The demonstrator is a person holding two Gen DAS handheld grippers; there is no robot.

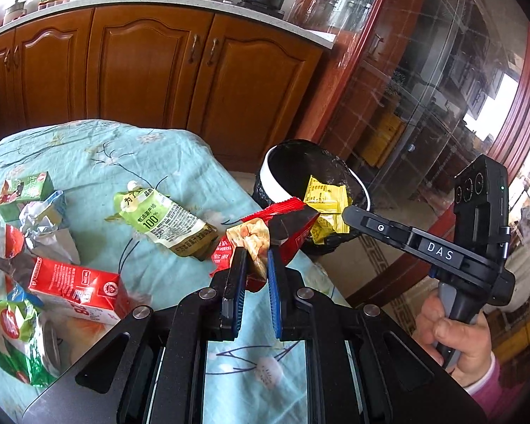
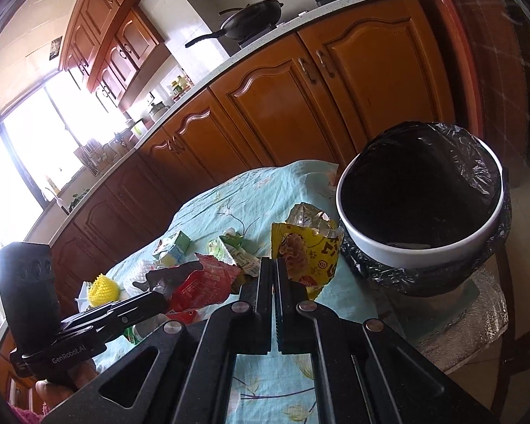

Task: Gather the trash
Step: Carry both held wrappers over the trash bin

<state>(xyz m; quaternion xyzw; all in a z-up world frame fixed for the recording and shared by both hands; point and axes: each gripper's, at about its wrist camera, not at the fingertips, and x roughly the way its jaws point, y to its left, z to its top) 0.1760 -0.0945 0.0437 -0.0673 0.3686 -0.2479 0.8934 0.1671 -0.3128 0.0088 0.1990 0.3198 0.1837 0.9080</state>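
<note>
Left gripper point(image 1: 257, 252): angled downward over the table point(image 1: 88, 148), jaws narrow, clamped on a crumpled red wrapper point(image 1: 293, 222) held up off the cloth near the table's edge. Right gripper point(image 2: 275, 265): tilted downward beside it, jaws pressed together on a yellow wrapper point(image 2: 314, 251), held just beside the bin point(image 2: 424, 247). Right hand point(image 1: 455, 339): fist wrapped round the handle, pink sleeve point(image 1: 494, 385) at the wrist. Bin: white rim, black liner, standing off the table's corner. Left on the cloth: red carton point(image 1: 77, 289), green pouch point(image 1: 166, 222), green carton point(image 1: 24, 190).

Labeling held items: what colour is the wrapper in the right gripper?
Yellow wrapper, brown print; right wrist view shows it best.
</note>
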